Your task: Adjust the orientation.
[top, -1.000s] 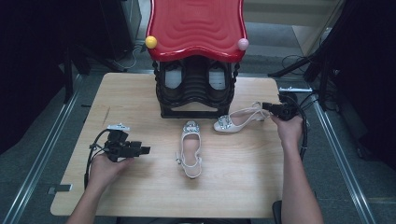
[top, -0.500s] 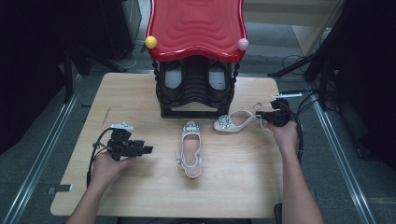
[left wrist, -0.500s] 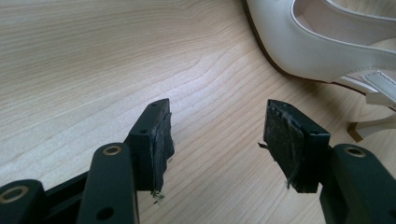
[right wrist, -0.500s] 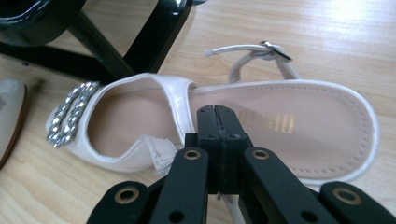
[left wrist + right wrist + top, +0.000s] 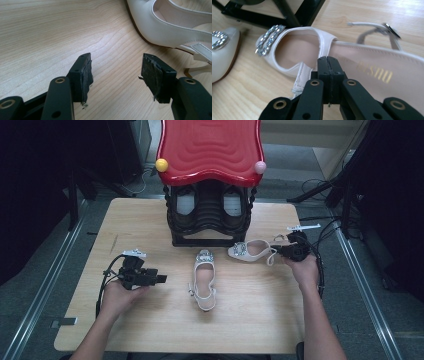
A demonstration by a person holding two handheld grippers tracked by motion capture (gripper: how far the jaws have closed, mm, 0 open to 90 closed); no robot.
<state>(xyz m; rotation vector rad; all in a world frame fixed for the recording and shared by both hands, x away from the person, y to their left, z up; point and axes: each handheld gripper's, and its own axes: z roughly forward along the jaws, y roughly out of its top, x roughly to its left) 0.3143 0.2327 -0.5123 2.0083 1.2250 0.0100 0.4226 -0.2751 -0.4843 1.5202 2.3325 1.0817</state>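
We see a pale wood-grain desk with rounded corners, and at its far edge a black ribbed shoe rack under a glossy red wavy top, a yellow ball on one corner and a pink ball on the other.

Two cream slingback shoes lie in front of the rack. The near shoe sits mid-desk, toe toward the rack, a sparkling buckle on its toe. The far shoe lies crosswise just beside the rack's foot, toe to the left, heel strap toward the right hand.

The right hand-held gripper is at that shoe's heel end. From above we only get a dark lump against the strap. Its own camera tells us more: the black jaws are pressed fully together, with a thin cream strap lying just beside them on the left (whether any of it is pinched we cannot tell). That view also gives the smooth leather insole with gold lettering, the rhinestone buckle and a slim metal strap buckle.

The left hand-held gripper rests low on the desk, well apart from the near shoe, pointing toward it. Its own view shows the jaws spread wide with bare wood between them, worn frayed pads on their inner faces, and the near shoe's smooth cream side ahead to the right.
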